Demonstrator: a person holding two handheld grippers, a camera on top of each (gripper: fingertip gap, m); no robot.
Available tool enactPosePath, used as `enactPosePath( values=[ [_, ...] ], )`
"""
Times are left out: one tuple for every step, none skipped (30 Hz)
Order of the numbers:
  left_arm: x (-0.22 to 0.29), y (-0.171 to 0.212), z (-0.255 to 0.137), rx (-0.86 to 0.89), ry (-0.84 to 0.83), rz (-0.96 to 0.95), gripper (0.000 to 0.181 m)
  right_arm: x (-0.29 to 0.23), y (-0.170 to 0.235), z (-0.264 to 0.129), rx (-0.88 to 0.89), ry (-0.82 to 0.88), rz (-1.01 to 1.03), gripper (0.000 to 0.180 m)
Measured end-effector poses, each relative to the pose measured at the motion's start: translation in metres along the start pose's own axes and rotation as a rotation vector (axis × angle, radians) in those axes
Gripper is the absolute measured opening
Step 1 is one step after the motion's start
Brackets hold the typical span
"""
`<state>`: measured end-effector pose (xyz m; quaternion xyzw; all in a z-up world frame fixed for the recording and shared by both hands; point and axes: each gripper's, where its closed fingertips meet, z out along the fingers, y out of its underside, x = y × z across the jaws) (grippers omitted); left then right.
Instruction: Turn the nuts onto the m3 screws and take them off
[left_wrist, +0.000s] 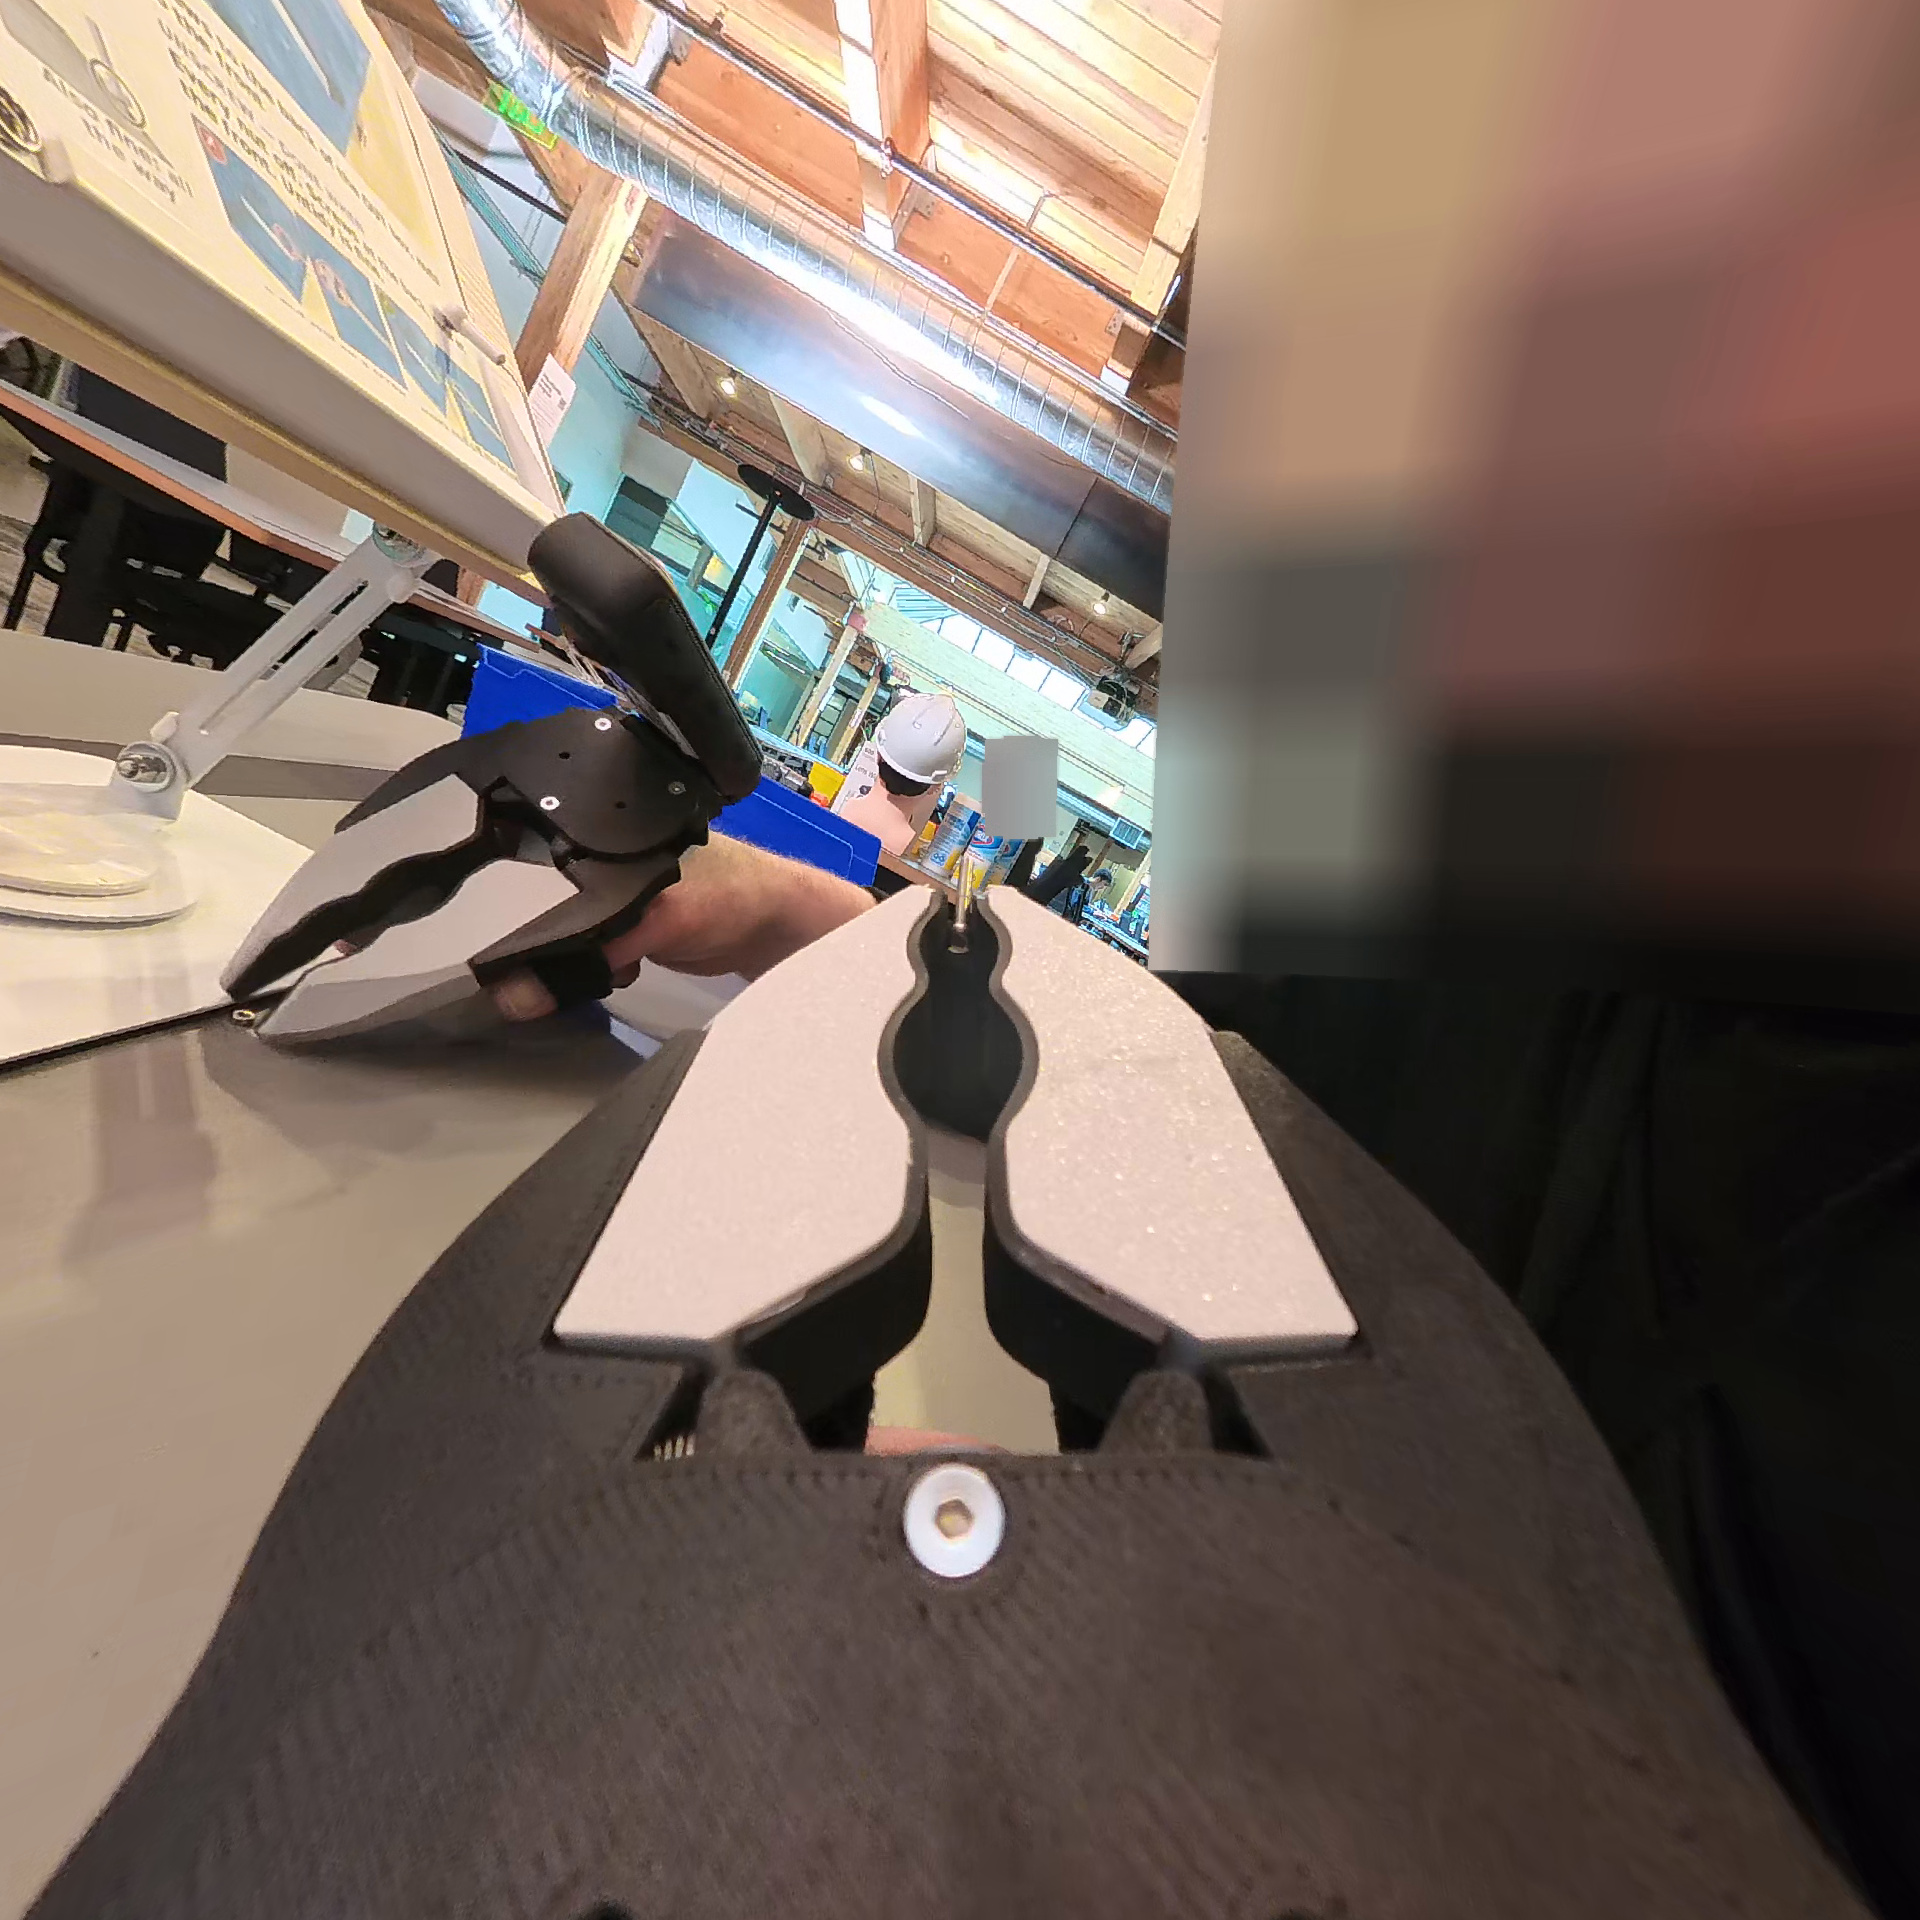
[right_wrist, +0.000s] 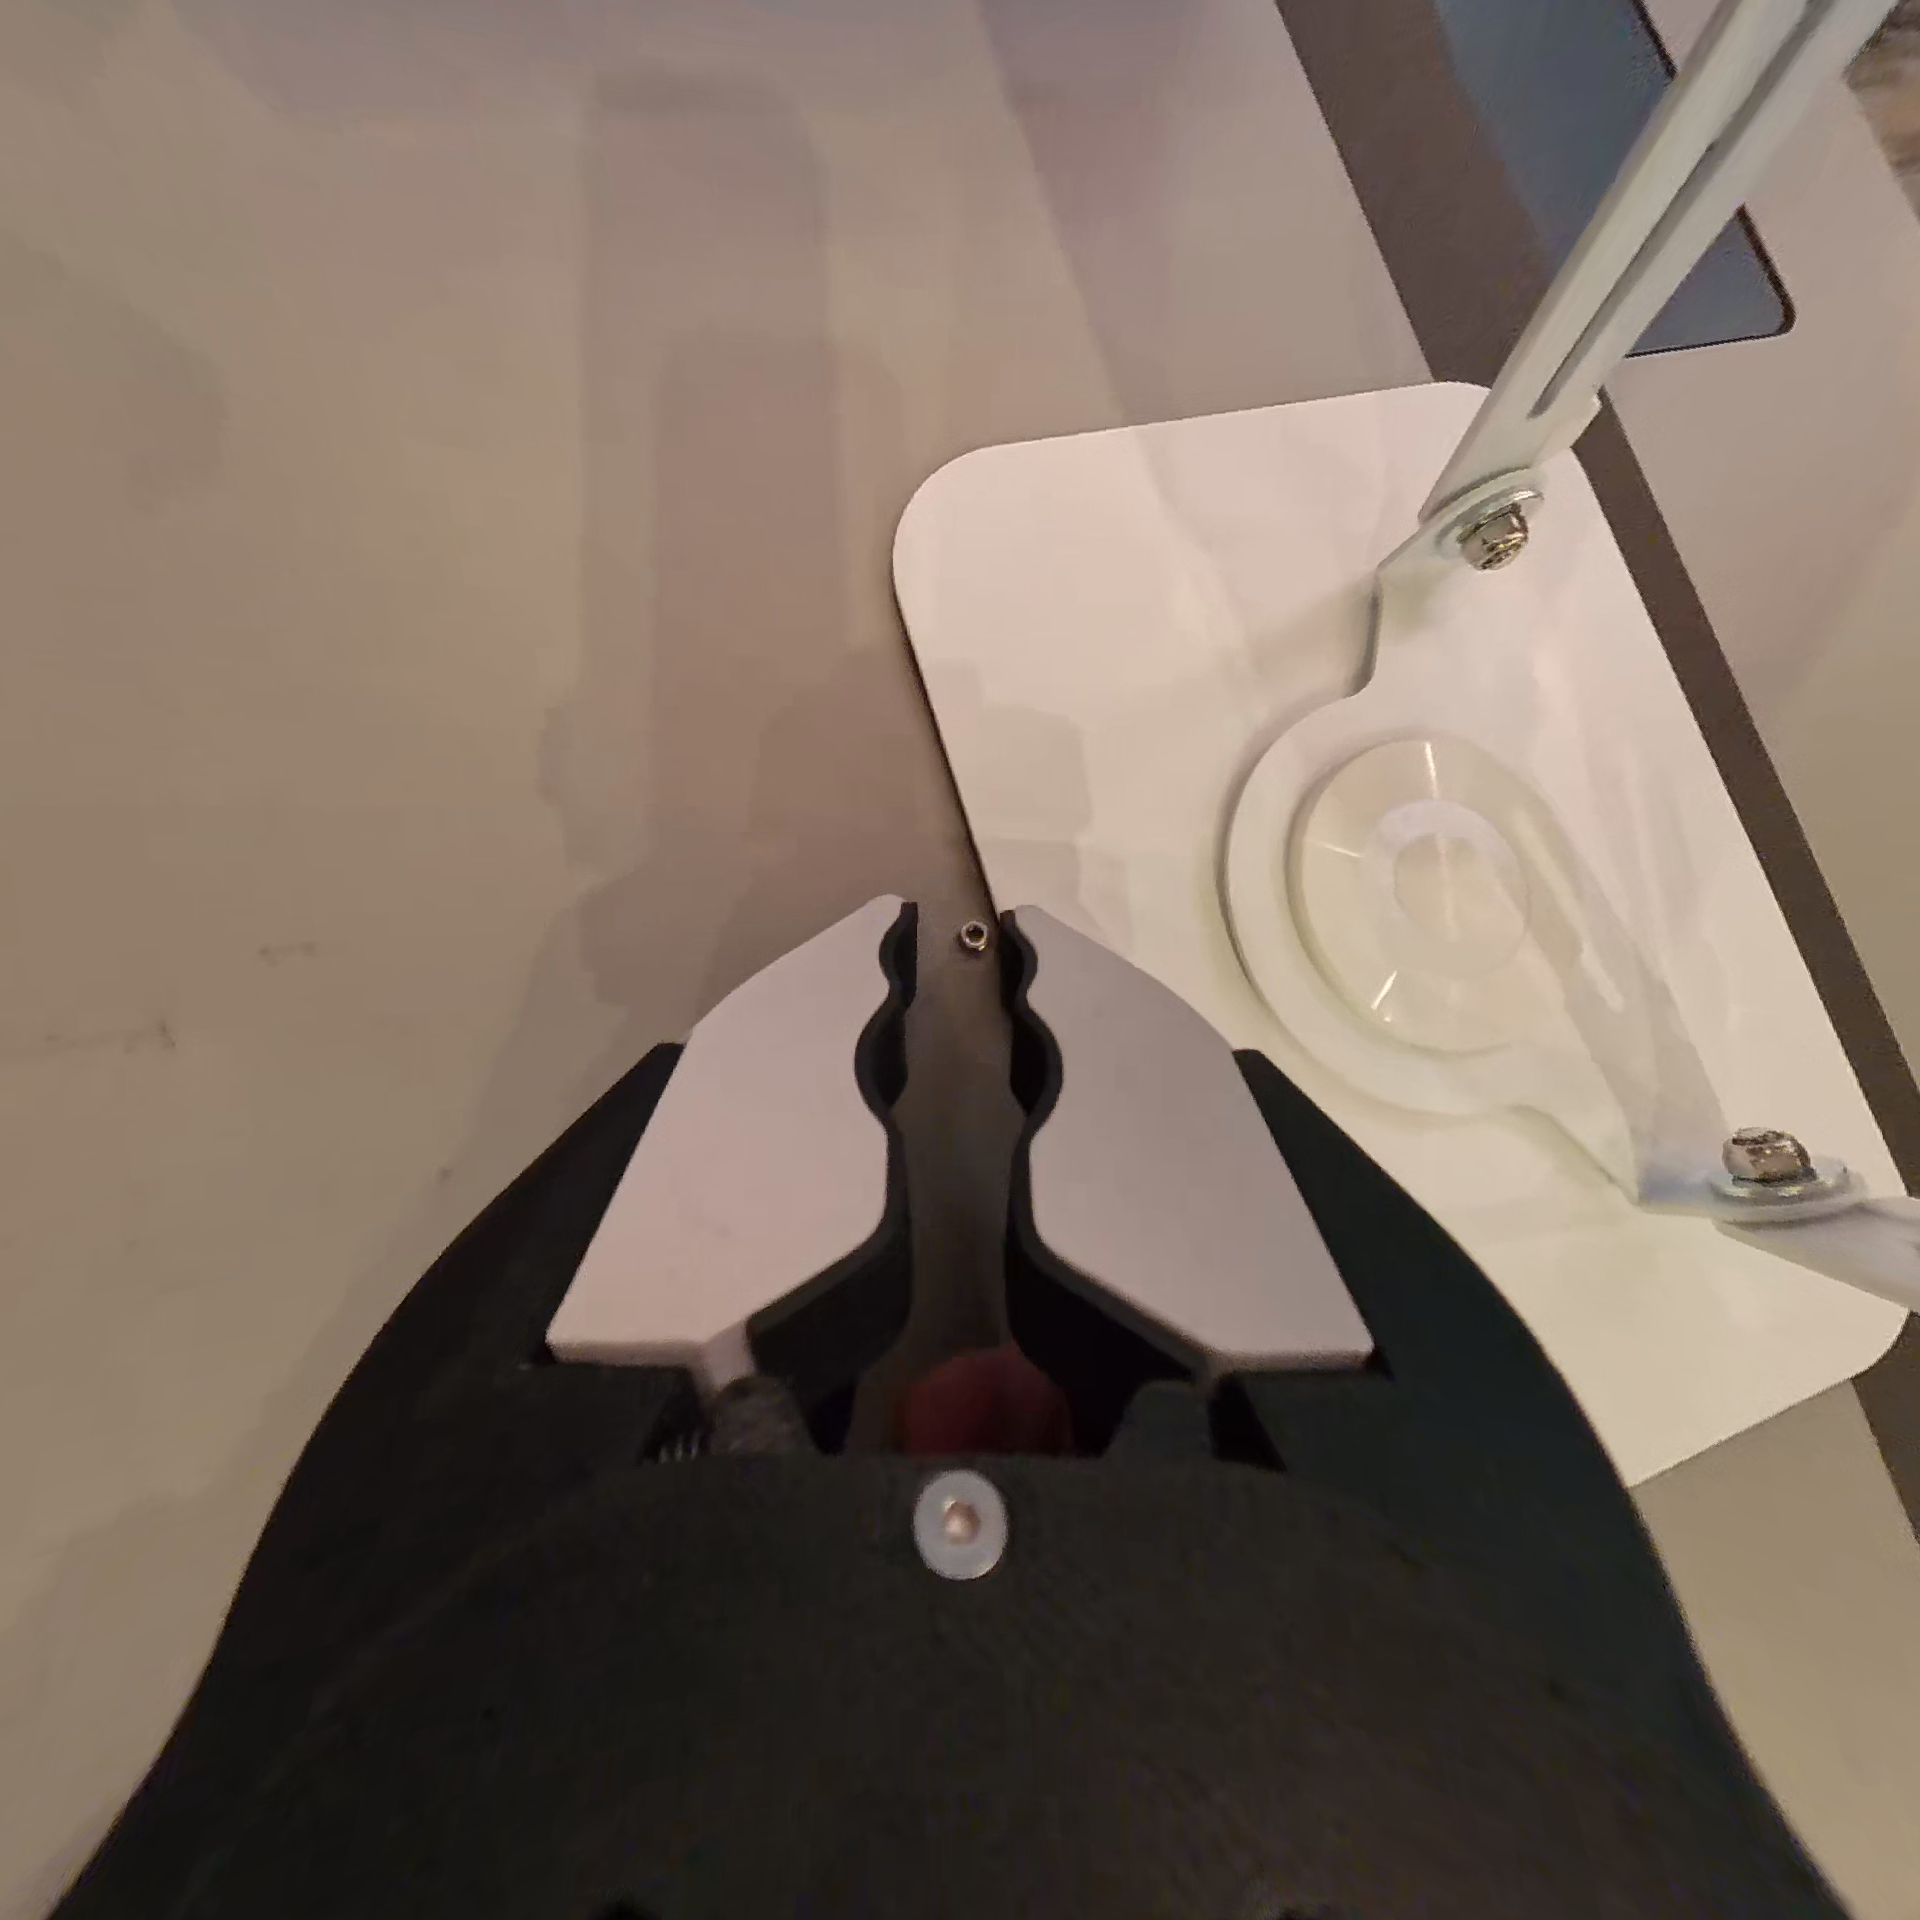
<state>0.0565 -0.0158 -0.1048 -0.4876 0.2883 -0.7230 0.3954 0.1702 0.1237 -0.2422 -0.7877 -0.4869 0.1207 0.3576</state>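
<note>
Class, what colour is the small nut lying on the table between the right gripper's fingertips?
Silver metal; the nut shows best in the right wrist view.

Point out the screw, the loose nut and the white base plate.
screw (left_wrist: 966, 902): left wrist view, on its shank, pinched at the left gripper's fingertips.
nut (right_wrist: 974, 935): right wrist view, on its top face, lying on the table.
white base plate (right_wrist: 1049, 665): right wrist view, on its bare left part.

Grey tabletop (left_wrist: 208, 1195), exposed timber ceiling (left_wrist: 1018, 125), silver ventilation duct (left_wrist: 727, 197), blue bins (left_wrist: 790, 821), white stand base (right_wrist: 1091, 644)
</note>
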Motion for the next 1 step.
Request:
enactPosePath(
  values=[
    [0.0,0.0,0.0,-0.001,0.0,0.001,0.004,-0.0009,-0.0002,-0.0003,0.005,-0.007,-0.003,0.015]
  ],
)
